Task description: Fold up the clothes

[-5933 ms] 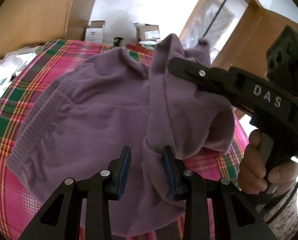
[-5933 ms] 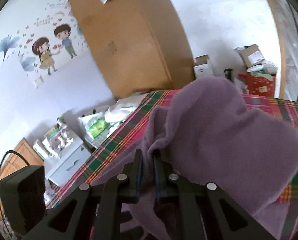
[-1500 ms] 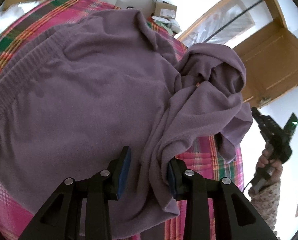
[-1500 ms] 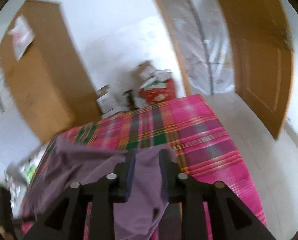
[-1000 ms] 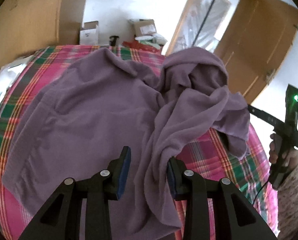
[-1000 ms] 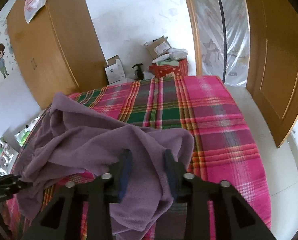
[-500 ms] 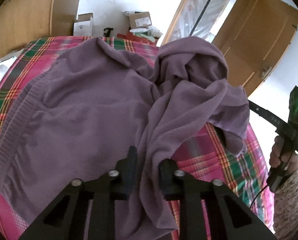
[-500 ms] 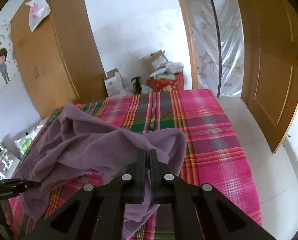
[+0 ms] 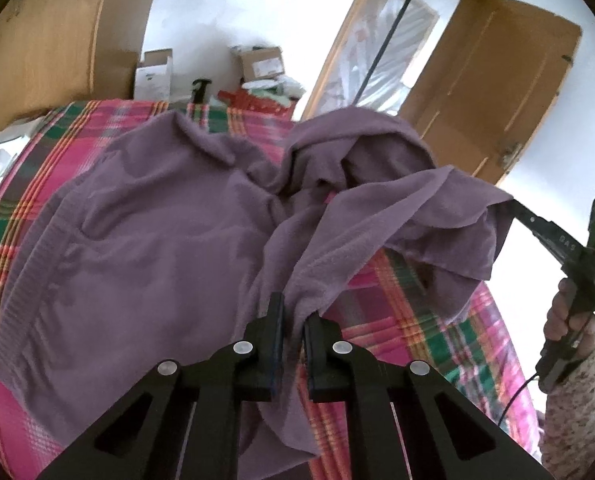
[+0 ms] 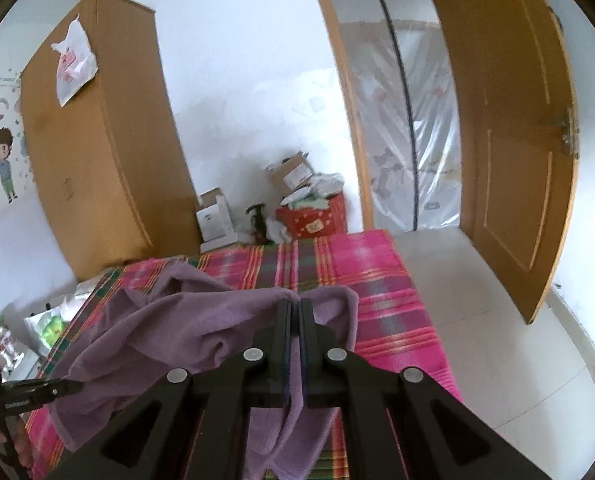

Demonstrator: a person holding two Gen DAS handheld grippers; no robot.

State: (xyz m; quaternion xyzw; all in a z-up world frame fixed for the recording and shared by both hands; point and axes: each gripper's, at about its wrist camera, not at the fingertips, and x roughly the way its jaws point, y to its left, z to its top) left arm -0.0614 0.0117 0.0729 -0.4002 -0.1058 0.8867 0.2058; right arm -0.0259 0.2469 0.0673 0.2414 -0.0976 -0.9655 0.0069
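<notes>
Plaid bed [image 9: 397,320], pinched purple sweater [image 9: 157,232]

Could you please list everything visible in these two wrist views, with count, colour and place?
Garment: one, purple, spread on the bed, one part lifted.
Bed cover: one, pink and green plaid, under the garment.
Wardrobe: one, tan wood, against the wall beyond the bed.
Door: one, tan wood, standing open on the right.
Cardboard boxes: several, brown and white, on the floor by the wall.
Red container: one, by the boxes.
Left gripper: black, jaws just closing, shut on the garment.
Right gripper: black, shut on the garment.
Hand: one, holding the right gripper's handle.
</notes>
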